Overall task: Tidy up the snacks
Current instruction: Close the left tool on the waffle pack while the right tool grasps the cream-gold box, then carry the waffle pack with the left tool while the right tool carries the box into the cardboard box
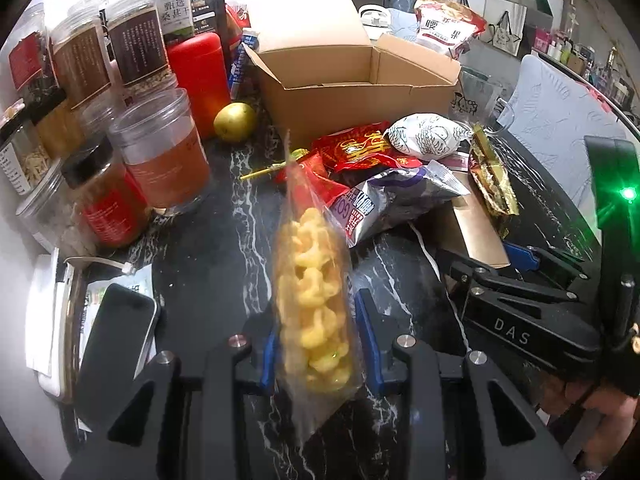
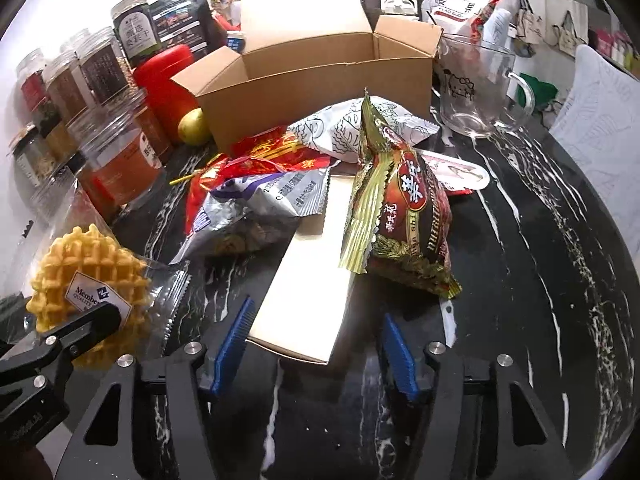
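Note:
My left gripper [image 1: 318, 348] is shut on a clear waffle packet [image 1: 312, 292], held edge-on above the dark marble table [image 1: 208, 264]. The right wrist view shows the same waffle packet [image 2: 88, 280] at lower left, with a left finger across it. My right gripper [image 2: 316, 350] stands open, its blue pads either side of the near corner of a flat cream box [image 2: 308, 280] without pressing on it. A gold-and-brown snack packet [image 2: 404, 216] lies on that box. Behind are a silver packet [image 2: 248, 216], a red packet [image 2: 276, 152], a white fish-print packet [image 2: 340, 128] and an open cardboard box [image 2: 304, 76].
Several jars [image 1: 160, 152] and a red canister [image 1: 198, 76] crowd the left side, with a yellow-green fruit [image 1: 234, 122] beside the cardboard box. A phone [image 1: 116, 344] lies near left. A glass mug [image 2: 476, 88] and a red-and-white bag [image 2: 460, 0] stand back right.

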### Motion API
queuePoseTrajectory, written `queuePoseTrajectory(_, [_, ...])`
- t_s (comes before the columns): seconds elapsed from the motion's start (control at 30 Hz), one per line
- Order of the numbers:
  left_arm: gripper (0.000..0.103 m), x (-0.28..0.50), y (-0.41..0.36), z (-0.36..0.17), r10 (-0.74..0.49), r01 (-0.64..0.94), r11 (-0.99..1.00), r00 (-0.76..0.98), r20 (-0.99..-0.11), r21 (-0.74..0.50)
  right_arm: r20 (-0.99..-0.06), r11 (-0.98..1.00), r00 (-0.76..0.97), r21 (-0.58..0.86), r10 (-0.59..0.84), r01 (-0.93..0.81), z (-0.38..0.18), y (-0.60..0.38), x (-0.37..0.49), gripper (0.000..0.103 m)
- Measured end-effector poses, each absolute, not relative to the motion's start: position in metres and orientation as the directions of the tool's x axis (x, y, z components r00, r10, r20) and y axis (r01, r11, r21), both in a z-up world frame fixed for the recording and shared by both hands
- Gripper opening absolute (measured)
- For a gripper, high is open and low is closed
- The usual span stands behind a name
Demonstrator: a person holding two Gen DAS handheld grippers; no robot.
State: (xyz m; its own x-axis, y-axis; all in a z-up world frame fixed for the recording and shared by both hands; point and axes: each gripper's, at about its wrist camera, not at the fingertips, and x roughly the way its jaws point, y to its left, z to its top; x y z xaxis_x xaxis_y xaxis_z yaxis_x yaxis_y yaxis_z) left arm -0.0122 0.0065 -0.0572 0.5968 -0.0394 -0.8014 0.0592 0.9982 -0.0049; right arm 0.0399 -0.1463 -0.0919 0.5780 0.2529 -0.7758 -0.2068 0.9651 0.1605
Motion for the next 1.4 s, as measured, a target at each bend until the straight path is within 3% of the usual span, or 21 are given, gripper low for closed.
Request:
queuePoseTrajectory(0.3, [0.032, -0.008, 0.011, -0.062, -0.081, 0.046, 0.997, 0.6, -0.796, -0.067, -0.761, 0.977, 0.615, 0.125, 0.207, -0.175, -0.093, -0.15, 0.037, 0.037])
queuePoseTrajectory(0.83, [0.028, -0.026, 0.013, -0.044, -0.067, 0.042, 0.998, 0.645, -0.761, -0.052, -0.75, 0.965, 0.615, 0.118, 0.243, -0.236, -0.079, -0.155, -0.002, 0.035])
queuePoseTrajectory(1.4, [0.027, -0.052, 0.007, -0.009, -0.101, 0.078, 0.995, 0.717, -0.69, -0.064, -0.637, 0.947, 0.71, 0.114, 0.301, -0.3, -0.028, -0.149, -0.047, 0.035])
